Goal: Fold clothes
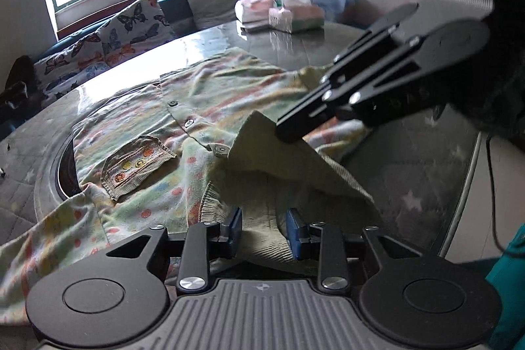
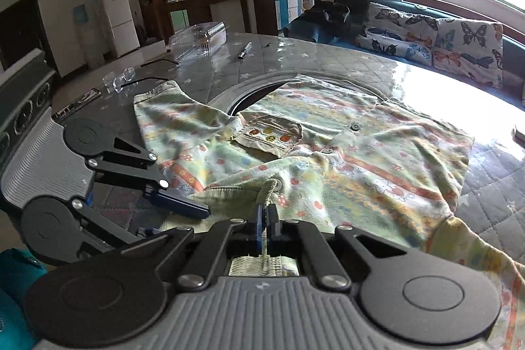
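Right tongs (image 2: 264,220) clamped on ribbed collar (image 2: 267,191) of patterned shirt (image 2: 344,159). Left tongs (image 1: 264,230) narrowly parted, collar fabric between, just beside right tongs. Quilted surface (image 2: 229,64) beyond.

shirt (image 2: 328,153) on table (image 2: 295,54) | glasses (image 2: 124,77) left | sofa (image 2: 443,41) behind

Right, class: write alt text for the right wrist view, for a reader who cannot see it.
The right claw is shut on the ribbed collar of a patterned child's shirt spread on a quilted table. The left claw reaches in beside it; glasses and a pen lie beyond.
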Action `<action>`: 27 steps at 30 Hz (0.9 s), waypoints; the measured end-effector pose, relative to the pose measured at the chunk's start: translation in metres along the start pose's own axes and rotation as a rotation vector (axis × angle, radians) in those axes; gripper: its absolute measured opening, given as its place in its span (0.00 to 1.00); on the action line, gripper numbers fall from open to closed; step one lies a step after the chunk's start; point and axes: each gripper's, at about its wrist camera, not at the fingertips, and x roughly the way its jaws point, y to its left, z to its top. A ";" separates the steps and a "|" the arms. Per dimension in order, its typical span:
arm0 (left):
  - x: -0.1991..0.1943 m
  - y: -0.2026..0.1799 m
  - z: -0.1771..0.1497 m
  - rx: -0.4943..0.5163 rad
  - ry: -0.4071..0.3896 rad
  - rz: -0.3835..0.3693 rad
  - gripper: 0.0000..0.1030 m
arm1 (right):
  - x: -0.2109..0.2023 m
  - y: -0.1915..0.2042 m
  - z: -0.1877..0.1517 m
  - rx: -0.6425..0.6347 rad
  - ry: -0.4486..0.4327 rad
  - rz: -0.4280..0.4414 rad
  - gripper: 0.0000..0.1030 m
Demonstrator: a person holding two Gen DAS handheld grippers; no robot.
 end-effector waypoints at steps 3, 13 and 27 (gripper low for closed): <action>0.002 -0.002 -0.001 0.033 0.009 -0.009 0.22 | 0.002 -0.001 -0.001 0.008 -0.003 0.001 0.02; -0.013 0.027 0.008 -0.180 -0.079 -0.131 0.02 | -0.001 -0.010 -0.005 0.059 -0.020 -0.022 0.02; 0.003 0.040 -0.001 -0.321 -0.040 -0.300 0.02 | -0.010 0.000 0.002 0.043 -0.045 0.001 0.01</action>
